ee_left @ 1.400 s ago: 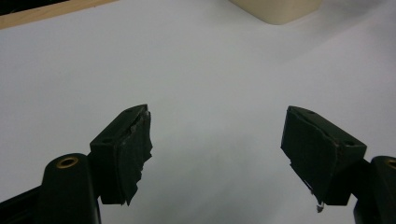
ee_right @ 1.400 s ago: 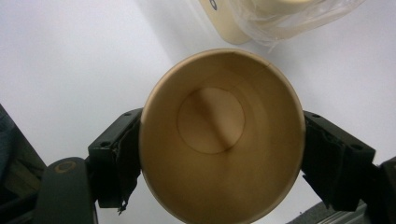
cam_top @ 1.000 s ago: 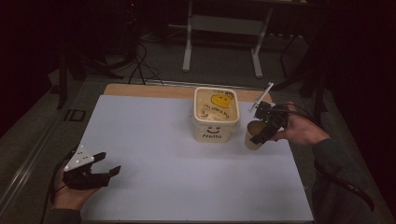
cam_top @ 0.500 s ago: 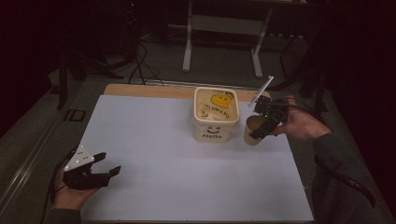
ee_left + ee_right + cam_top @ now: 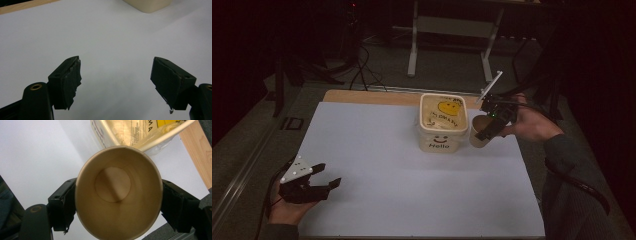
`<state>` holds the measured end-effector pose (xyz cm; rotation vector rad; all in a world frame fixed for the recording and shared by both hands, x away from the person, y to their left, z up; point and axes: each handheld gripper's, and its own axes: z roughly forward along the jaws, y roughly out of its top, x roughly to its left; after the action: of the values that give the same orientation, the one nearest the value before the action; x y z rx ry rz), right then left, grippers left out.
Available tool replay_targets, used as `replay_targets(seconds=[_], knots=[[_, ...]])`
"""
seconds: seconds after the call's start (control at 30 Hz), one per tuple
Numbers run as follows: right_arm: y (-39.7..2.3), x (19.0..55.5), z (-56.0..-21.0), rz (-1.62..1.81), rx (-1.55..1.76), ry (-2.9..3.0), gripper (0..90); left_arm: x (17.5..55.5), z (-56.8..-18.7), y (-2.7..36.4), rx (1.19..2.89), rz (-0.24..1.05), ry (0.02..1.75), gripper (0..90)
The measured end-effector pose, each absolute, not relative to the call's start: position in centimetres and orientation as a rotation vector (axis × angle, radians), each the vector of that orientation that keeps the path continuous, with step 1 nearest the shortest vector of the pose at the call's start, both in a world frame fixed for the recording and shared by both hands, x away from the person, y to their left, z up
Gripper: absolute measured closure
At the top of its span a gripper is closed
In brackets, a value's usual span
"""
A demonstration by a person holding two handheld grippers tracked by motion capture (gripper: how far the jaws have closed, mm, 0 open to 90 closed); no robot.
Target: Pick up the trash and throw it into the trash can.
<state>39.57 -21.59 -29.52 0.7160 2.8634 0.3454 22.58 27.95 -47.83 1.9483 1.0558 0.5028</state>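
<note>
Nearest you, your left gripper (image 5: 324, 181) rests on the worktop (image 5: 377, 165), well apart from the tub (image 5: 443, 122), its jaws spread wide with nothing between them. Farther off, your right gripper (image 5: 486, 131) clasps the empty paper cup (image 5: 118, 192) by its sides, just beside the tub's right wall.

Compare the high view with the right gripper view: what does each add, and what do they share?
High view alone: the left gripper, jaws open, near the white sheet's front-left corner. Right gripper view alone: the brown paper cup's empty inside, a jaw on each side of its wall. Shared: the cup, the right gripper holding it, and the cream plastic tub beside it.
</note>
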Motion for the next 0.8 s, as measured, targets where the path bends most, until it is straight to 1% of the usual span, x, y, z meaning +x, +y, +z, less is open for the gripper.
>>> replay_targets(seconds=[0.8], knots=[[-20.4,41.4,-28.0,0.401,0.772,2.817,21.7,22.6,-47.8,28.0,1.949,0.500,1.055,24.0]])
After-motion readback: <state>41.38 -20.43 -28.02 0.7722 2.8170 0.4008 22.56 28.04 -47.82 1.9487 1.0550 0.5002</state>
